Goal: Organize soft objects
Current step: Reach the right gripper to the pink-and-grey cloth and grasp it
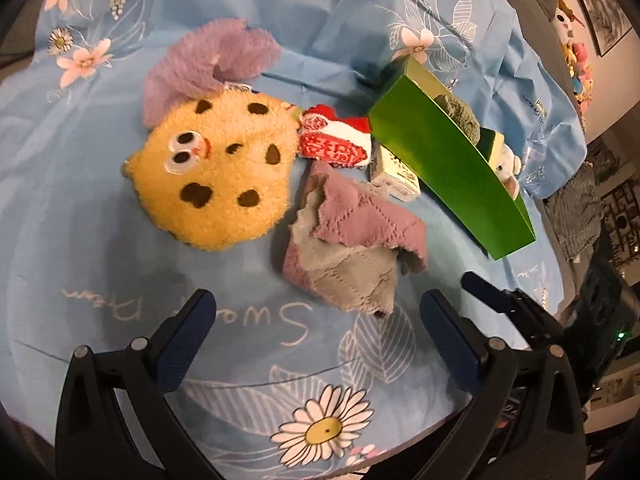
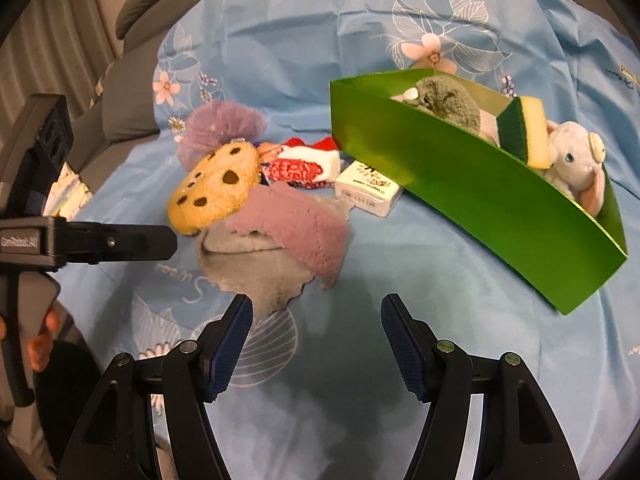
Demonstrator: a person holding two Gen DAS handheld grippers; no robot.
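Crumpled pink-grey cloth (image 2: 276, 248) beside cookie plush (image 2: 216, 188).

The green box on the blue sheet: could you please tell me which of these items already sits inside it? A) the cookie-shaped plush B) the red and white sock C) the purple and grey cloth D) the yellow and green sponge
D: the yellow and green sponge stands inside the green box beside a grey plush elephant, while the other three things lie out on the blue sheet.

Blue cloth (image 1: 248, 320): "Sweet Dream" in script, upside down.
Small white box (image 2: 366, 192): print too small to read.
Red-and-white sock (image 1: 334, 152): white marks, unreadable.
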